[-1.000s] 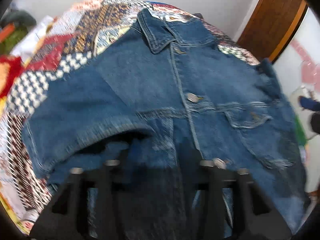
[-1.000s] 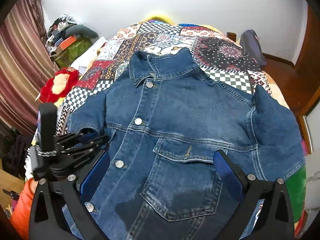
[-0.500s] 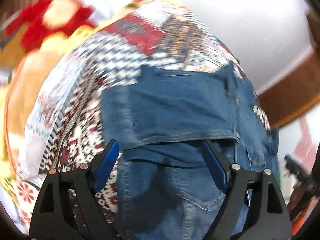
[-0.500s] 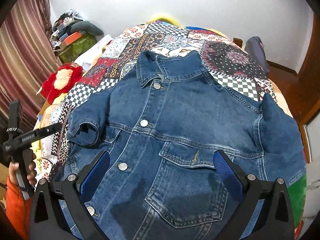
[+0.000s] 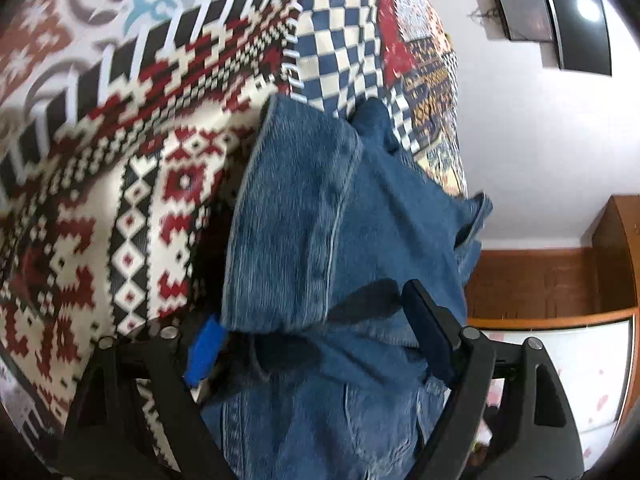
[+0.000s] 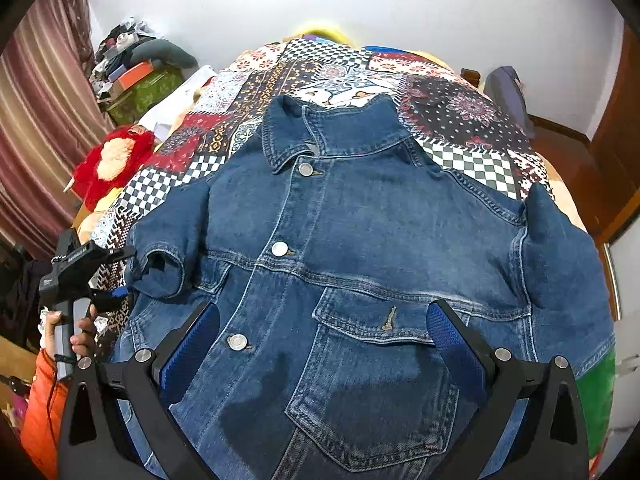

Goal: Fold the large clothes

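The left gripper's [image 5: 316, 332] jaws have just narrowed slightly but stand wide, straddling the folded cuff [image 5: 280, 240] of a denim jacket [image 6: 360, 260] without pinching it; the right gripper [image 6: 320, 344] hangs open and empty above the jacket's chest pocket [image 6: 372, 380]. The jacket lies front-up, buttoned, on a patchwork bedspread [image 6: 472, 164]. To fold cleanly, close on both cuff layers, then carry the sleeve flat across the jacket's chest. The jacket's hem is cut off; motion blur hides pad contact.
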Demonstrator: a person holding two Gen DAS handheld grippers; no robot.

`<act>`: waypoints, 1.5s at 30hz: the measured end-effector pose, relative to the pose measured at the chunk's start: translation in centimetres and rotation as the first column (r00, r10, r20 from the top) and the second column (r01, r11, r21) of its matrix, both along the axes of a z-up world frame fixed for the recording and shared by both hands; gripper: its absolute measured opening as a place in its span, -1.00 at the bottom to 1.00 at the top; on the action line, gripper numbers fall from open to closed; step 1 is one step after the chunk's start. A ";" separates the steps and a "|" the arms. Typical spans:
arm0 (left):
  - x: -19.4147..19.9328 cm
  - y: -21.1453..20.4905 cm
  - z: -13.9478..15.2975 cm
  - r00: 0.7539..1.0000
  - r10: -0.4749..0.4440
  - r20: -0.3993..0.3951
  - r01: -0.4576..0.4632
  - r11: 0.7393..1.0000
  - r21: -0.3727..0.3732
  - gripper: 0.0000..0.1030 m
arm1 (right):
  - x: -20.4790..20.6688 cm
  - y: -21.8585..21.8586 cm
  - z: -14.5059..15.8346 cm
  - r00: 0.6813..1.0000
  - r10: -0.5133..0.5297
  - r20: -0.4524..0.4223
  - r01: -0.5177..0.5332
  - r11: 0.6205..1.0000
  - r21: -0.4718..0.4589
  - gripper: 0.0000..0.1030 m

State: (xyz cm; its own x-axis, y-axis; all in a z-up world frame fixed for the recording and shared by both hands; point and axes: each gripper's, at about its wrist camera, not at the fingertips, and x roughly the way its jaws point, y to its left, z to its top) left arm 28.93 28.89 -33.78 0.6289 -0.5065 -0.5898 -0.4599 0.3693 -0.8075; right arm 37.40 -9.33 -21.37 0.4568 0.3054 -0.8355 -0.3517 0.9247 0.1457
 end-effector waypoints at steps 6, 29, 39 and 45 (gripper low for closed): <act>1.5 -0.8 2.6 0.995 -0.035 -0.091 0.060 0.956 0.287 -0.33 | -0.1 -0.5 -0.1 1.000 -0.004 -0.005 0.004 1.000 0.009 0.99; 8.8 -19.8 26.7 0.856 -0.492 0.162 0.162 0.550 0.819 -0.87 | -0.2 -8.3 2.8 0.994 -0.096 0.061 0.087 0.987 0.137 0.99; 11.5 -33.8 23.3 0.677 -0.726 0.116 0.374 0.476 0.796 -0.88 | -1.0 -12.6 4.0 0.983 -0.165 0.086 0.152 0.978 0.146 0.99; 11.8 -38.9 18.7 0.608 -0.794 0.021 0.543 0.435 0.718 -0.88 | -1.1 -14.7 4.2 0.975 -0.206 0.087 0.193 0.971 0.140 0.99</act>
